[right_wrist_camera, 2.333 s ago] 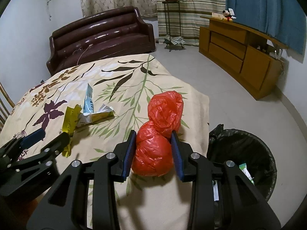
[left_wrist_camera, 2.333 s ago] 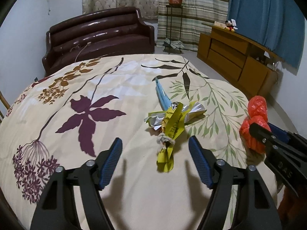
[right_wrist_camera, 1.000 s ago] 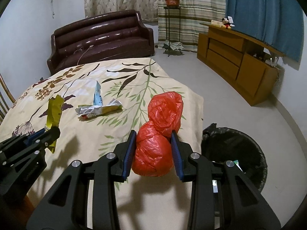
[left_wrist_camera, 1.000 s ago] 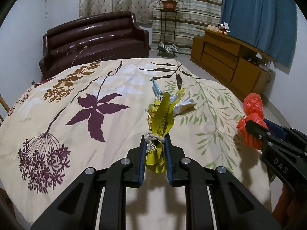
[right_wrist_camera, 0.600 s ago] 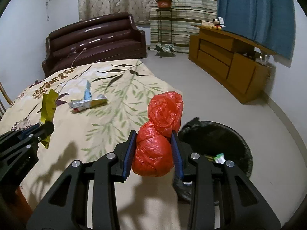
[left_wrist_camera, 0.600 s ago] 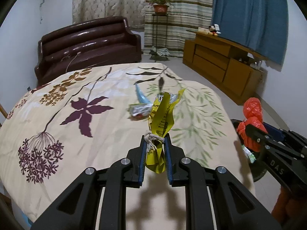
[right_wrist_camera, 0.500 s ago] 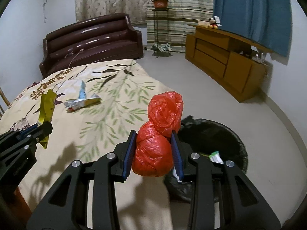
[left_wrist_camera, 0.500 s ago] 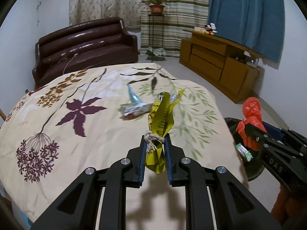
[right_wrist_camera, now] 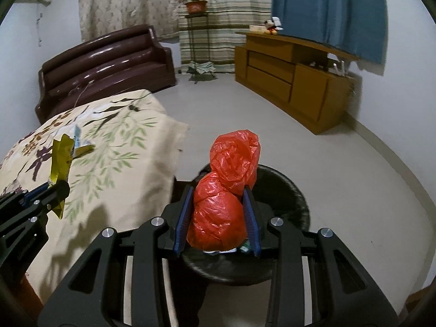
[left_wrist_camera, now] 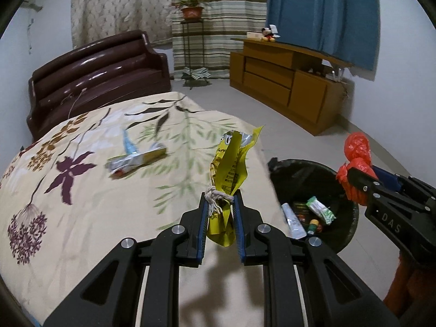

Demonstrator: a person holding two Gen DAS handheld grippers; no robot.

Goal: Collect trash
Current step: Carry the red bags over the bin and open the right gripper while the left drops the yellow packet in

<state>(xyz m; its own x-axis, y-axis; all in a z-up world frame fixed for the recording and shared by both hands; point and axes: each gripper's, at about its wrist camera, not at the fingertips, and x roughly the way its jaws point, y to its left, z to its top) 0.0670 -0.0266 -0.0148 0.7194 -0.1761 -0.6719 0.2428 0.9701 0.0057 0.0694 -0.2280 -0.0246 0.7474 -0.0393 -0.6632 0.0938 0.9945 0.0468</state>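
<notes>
My left gripper (left_wrist_camera: 220, 203) is shut on a crumpled yellow wrapper (left_wrist_camera: 230, 163) with a knot of white string, held above the bed's right edge. Over the black-lined trash bin (right_wrist_camera: 283, 188), my right gripper (right_wrist_camera: 218, 212) is shut on a crumpled red plastic bag (right_wrist_camera: 220, 215). In the left wrist view the same bin (left_wrist_camera: 342, 234) stands on the floor beside the bed, with several bits of litter inside, and the red bag (left_wrist_camera: 357, 150) hangs at its right rim. The yellow wrapper (right_wrist_camera: 61, 160) shows at the left of the right wrist view.
A bed with a floral cover (left_wrist_camera: 81, 190) fills the left; a silver wrapper and a blue one (left_wrist_camera: 133, 158) lie on it. A dark brown sofa (left_wrist_camera: 95, 81), a plant stand (left_wrist_camera: 190, 43) and a wooden cabinet (left_wrist_camera: 286, 81) stand further back across bare floor.
Both grippers have swung to the right with their loads. The bin has come under the red bag, and the wrappers left on the bed have slid to the left of the views.
</notes>
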